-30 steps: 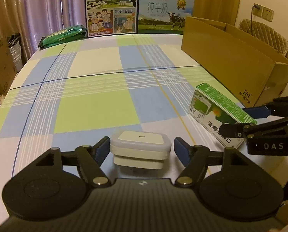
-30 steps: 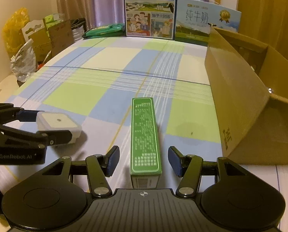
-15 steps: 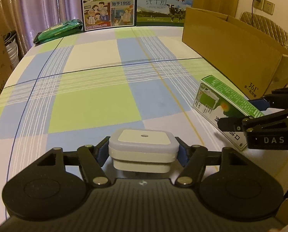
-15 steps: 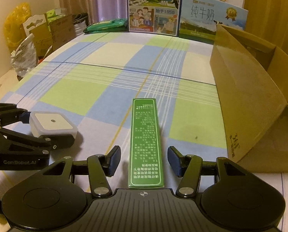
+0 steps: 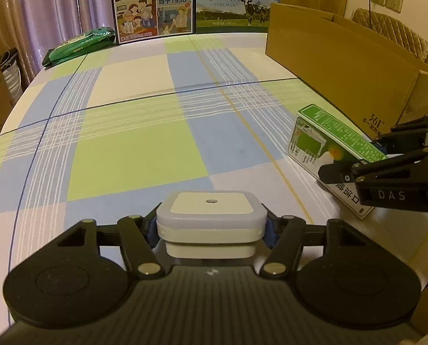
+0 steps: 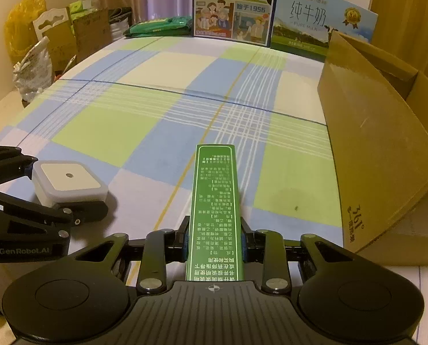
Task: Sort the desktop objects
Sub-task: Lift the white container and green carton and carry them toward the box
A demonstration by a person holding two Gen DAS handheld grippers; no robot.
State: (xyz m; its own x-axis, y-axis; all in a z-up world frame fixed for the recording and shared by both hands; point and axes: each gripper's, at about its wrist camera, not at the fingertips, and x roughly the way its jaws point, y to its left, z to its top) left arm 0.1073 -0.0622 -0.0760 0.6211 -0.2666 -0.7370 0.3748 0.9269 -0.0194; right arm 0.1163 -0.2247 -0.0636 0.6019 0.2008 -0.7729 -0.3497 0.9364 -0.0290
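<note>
My left gripper [image 5: 211,225] pinches the square white plastic box [image 5: 210,220], smooth, w/ rounded corners and a small dot on its lid, near edge of the checked blue-green tablecloth [image 5: 133,143]. My right gripper [image 6: 214,245] is pressed onto the long green printed carton [image 6: 215,212], flat-sided, right of the white box. 1 s ago both sets of fingers stood spread beside them; now closed. Brown cardboard box [image 6: 377,155] stands open at far right.

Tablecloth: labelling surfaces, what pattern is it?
Tablecloth: plaid of green, blue and cream; clearest in the right wrist view.
</note>
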